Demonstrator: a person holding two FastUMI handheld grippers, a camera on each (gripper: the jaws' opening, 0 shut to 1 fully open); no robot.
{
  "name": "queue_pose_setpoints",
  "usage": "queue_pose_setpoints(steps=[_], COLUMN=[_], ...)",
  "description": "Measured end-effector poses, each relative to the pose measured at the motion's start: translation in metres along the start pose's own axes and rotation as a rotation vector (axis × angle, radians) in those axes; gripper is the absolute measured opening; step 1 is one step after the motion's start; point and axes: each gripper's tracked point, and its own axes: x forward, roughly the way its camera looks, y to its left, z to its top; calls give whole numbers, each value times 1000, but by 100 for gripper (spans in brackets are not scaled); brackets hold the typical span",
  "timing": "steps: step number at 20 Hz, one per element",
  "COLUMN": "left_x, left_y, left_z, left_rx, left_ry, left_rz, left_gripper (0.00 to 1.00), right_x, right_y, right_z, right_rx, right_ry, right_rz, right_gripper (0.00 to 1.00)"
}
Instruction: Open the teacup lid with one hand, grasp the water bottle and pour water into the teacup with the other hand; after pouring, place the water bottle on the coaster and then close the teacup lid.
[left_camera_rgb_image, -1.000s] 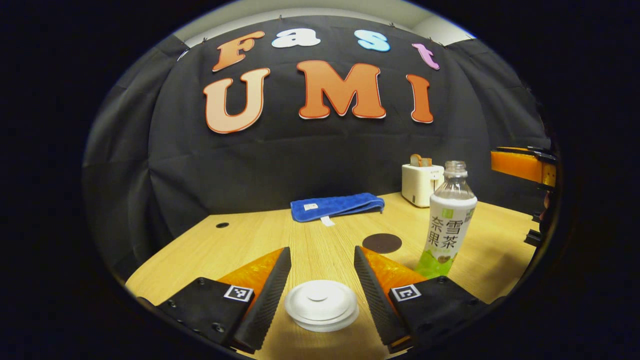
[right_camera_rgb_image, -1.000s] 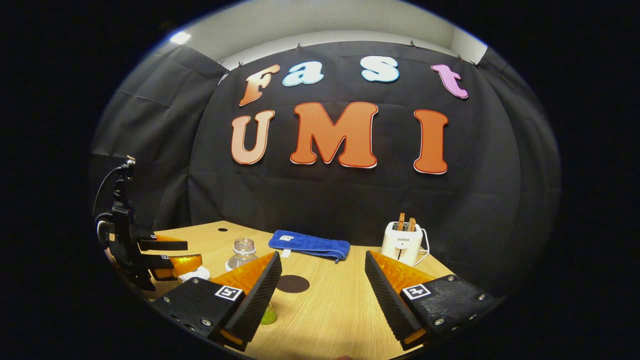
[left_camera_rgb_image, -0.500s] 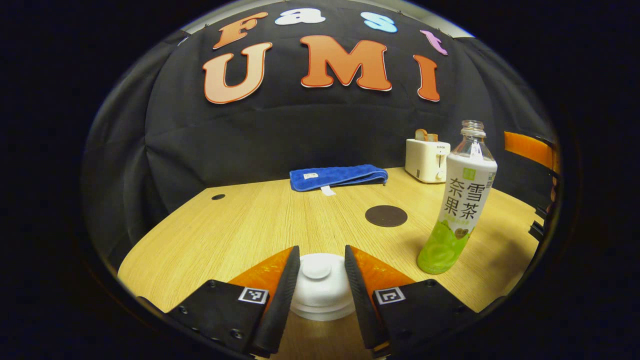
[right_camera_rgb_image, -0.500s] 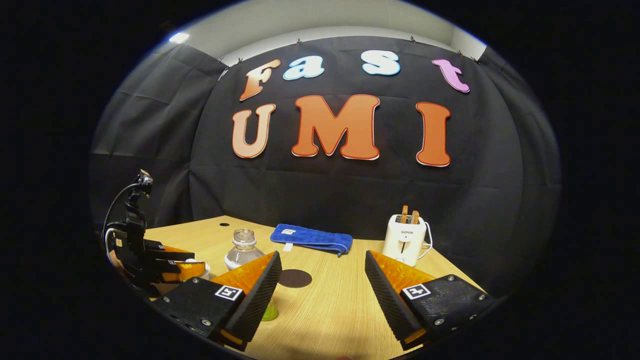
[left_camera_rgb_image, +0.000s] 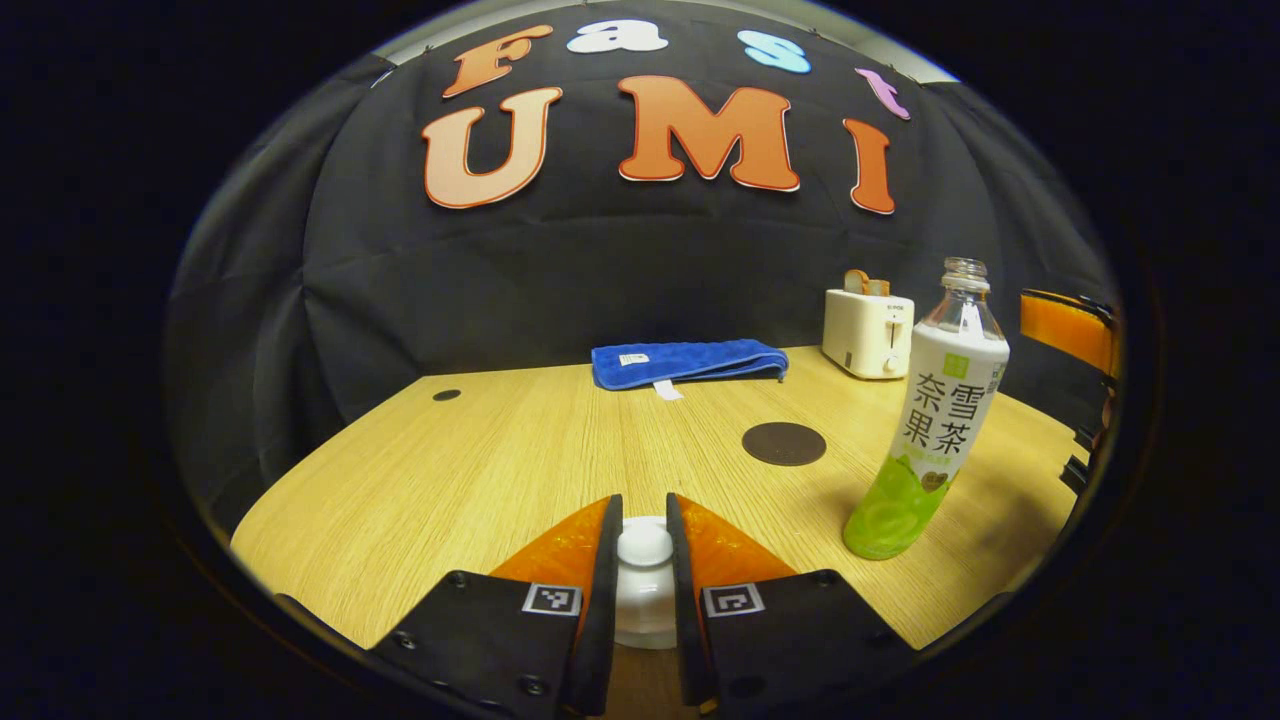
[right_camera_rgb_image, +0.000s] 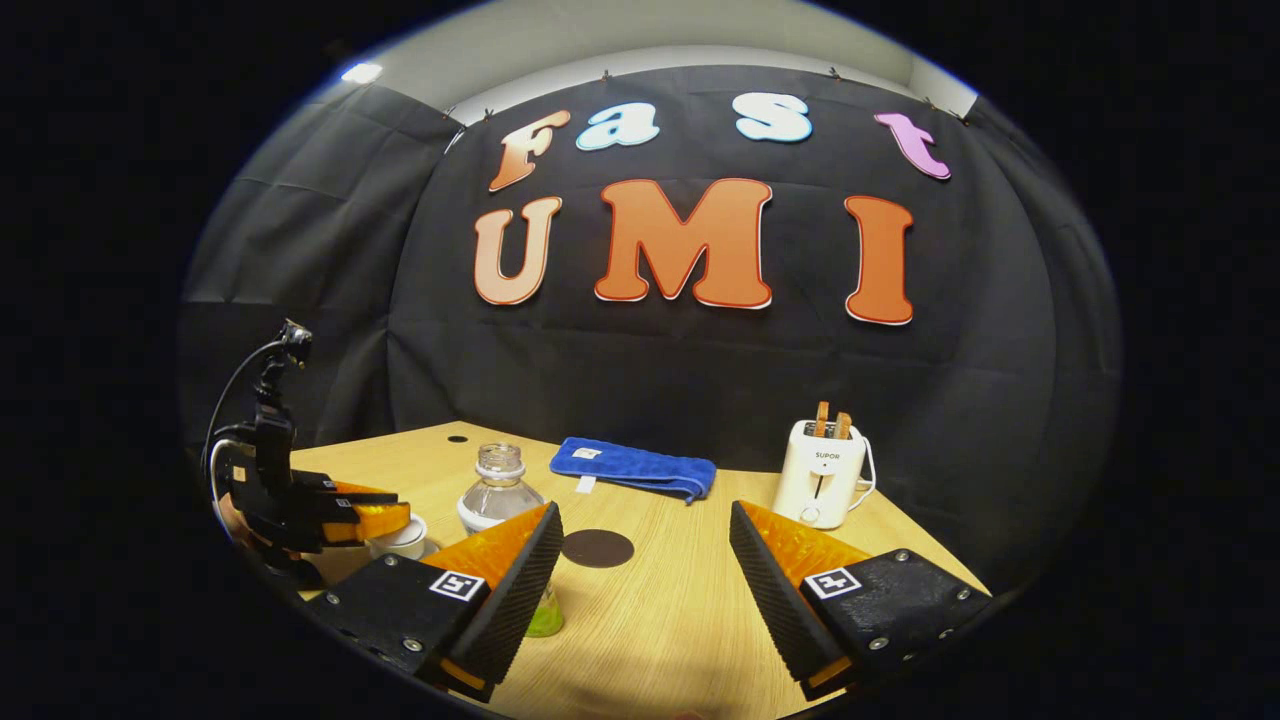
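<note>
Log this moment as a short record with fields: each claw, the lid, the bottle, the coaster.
left claw: shut on the teacup lid knob
right claw: open, holding nothing
teacup lid: on the teacup, not yet lifted
water bottle: upright on the table, uncapped, ungrasped
coaster: bare, left of the bottle in the left gripper view

The left gripper (left_camera_rgb_image: 641, 585) came down over the teacup and its fingers (left_camera_rgb_image: 601, 590) drew in from wide apart until they pinched the knob of the white lid (left_camera_rgb_image: 644, 580). The bottle (left_camera_rgb_image: 930, 440) drifted rightward in the left gripper view as that gripper shifted.
</note>
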Motion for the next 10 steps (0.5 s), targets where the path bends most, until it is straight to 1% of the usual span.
queue_pose_setpoints(steps=[5,6,8,10], left_x=[-7,-8,-10,-12], left_y=[15,18,28,35], left_z=[24,25,30,34], left_rx=[-1,-3,-2,-4], left_ry=[-66,-70,-81,-90], left_rz=[42,50,71,89], left_gripper=[30,29,30,30], right_x=[4,6,10,9], right_y=[19,23,34,45], right_z=[-13,-24,-40,-44], right_rx=[6,9,27,47], right_ry=[24,48,96,111], right_rz=[60,71,94,124], right_gripper=[100,100,99,99])
